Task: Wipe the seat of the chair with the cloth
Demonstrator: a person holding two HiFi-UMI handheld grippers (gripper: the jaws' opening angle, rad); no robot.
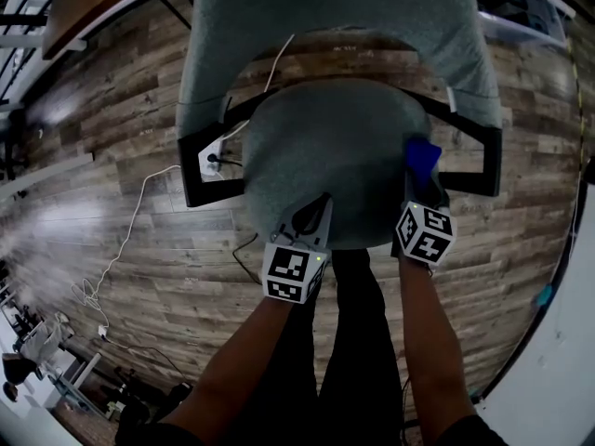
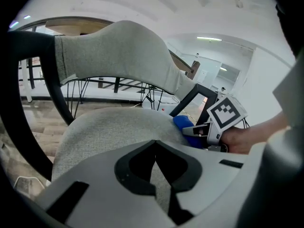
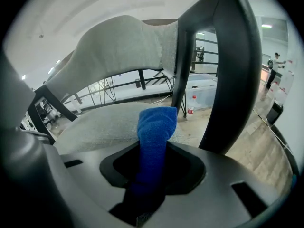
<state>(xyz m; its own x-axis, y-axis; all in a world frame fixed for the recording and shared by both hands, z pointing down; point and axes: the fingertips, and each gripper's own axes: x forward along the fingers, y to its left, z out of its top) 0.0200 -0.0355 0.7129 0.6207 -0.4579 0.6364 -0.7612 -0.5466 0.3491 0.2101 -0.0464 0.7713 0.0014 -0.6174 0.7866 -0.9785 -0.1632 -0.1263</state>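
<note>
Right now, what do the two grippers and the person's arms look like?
Both the left gripper and the right gripper have grey plastic bodies trimmed in black, and each carries a white cube with black square markers. The forearms are bare; no cables show on them.

In the head view we find the backrest cut off by the frame edge at 12 o'clock, and the person's legs cover the front rim of the seat at 6 o'clock. The right gripper conceals most of the cloth; we cannot tell there how much of it touches the seat. In the left gripper view the right hand is partly hidden at 3 o'clock. In the right gripper view the cloth's lower end vanishes into shadow at 6 o'clock, and a distant person at 2 o'clock is too small to describe.
</note>
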